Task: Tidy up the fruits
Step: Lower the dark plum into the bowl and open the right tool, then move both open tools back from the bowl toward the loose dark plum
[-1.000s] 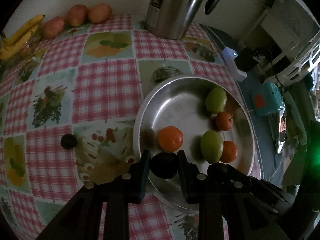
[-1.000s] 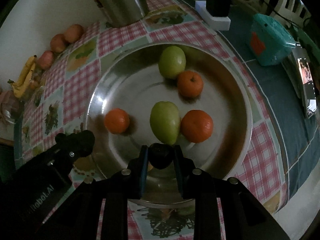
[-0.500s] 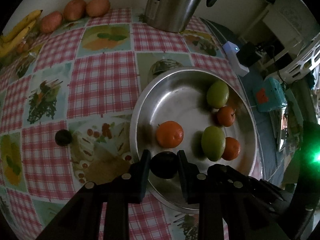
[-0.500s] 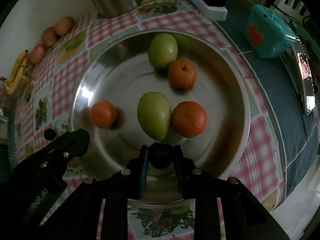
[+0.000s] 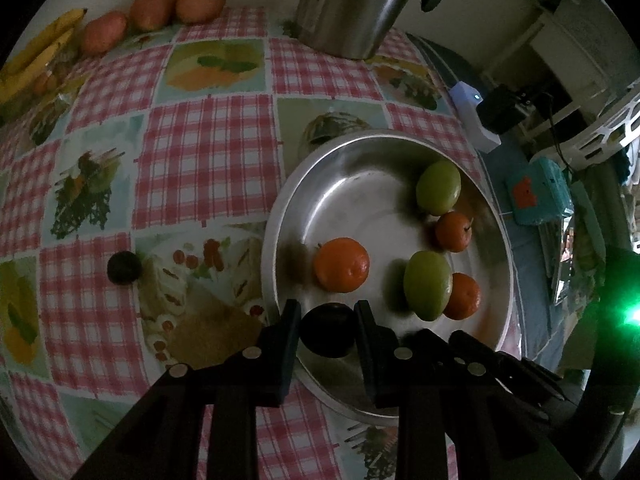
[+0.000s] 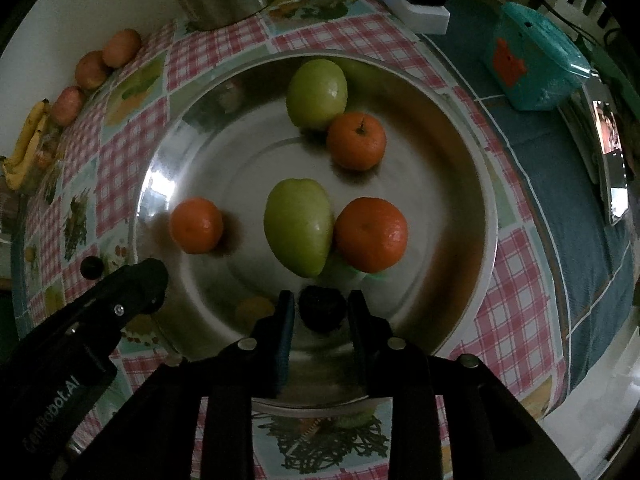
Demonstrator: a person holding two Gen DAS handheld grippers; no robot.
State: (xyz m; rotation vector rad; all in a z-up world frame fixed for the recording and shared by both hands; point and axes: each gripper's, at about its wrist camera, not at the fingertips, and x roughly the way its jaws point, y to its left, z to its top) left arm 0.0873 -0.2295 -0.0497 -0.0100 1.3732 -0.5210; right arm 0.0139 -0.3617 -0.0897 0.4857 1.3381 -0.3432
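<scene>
A steel plate (image 5: pixel 400 148) (image 6: pixel 460 152) holds three oranges (image 6: pixel 370 234) and two green fruits (image 6: pixel 298 226). My left gripper (image 5: pixel 326 330) is shut on a dark round fruit (image 5: pixel 328 330) over the plate's near-left rim. My right gripper (image 6: pixel 322 308) is shut on another dark fruit (image 6: pixel 322 308) just above the plate's near side, in front of a green fruit. A third dark fruit (image 5: pixel 124 266) (image 6: pixel 91 267) lies on the checked tablecloth left of the plate.
A steel kettle (image 5: pixel 352 4) stands at the back. Three reddish fruits (image 5: pixel 152 8) and bananas (image 5: pixel 36 56) lie along the back-left wall. A white charger (image 5: pixel 474 120), a teal box (image 6: pixel 536 64) and a phone (image 6: pixel 610 152) lie right of the plate.
Both grippers have moved forward and lower over the plate, each still holding its dark fruit. The fruits in the plate have not moved.
</scene>
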